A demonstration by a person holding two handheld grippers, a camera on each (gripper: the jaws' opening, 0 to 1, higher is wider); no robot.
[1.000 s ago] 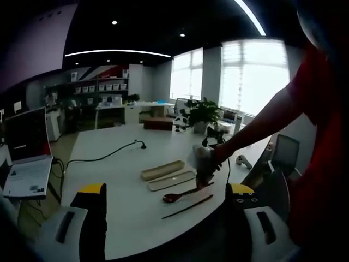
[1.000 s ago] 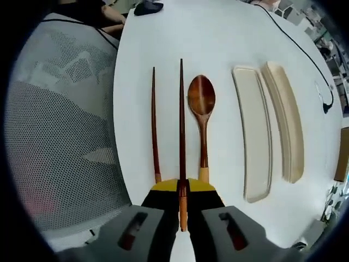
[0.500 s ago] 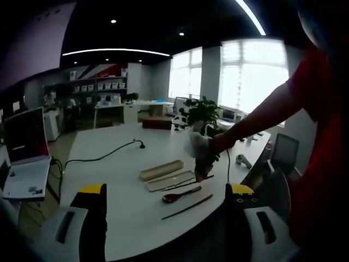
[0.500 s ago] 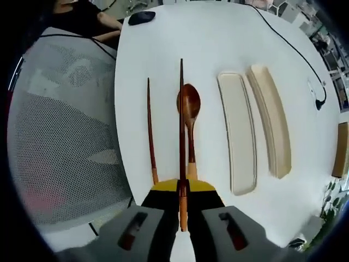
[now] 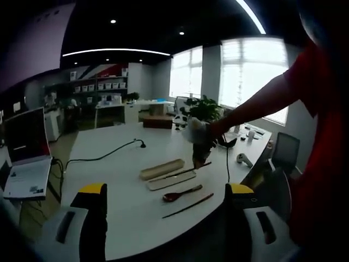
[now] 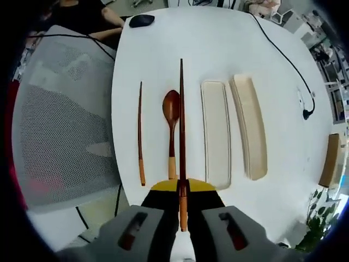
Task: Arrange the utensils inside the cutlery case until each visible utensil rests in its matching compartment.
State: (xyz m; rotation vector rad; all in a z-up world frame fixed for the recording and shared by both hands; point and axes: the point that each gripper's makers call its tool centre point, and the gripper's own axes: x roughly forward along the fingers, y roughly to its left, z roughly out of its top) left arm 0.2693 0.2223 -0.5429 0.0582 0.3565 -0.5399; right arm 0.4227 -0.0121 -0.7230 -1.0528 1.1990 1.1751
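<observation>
Chopstick [image 6: 181, 125] between right gripper [image 6: 182, 188] fingers.

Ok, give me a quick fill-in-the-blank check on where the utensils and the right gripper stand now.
1. The right gripper is shut on one ____.
2. On the table, the other chopstick lies beside the wooden ____.
3. The two parts of the cutlery case lie side by side and hold ____ utensils.
4. The left gripper is ____, holding nothing.

Missing words: chopstick; spoon; no; open
</observation>
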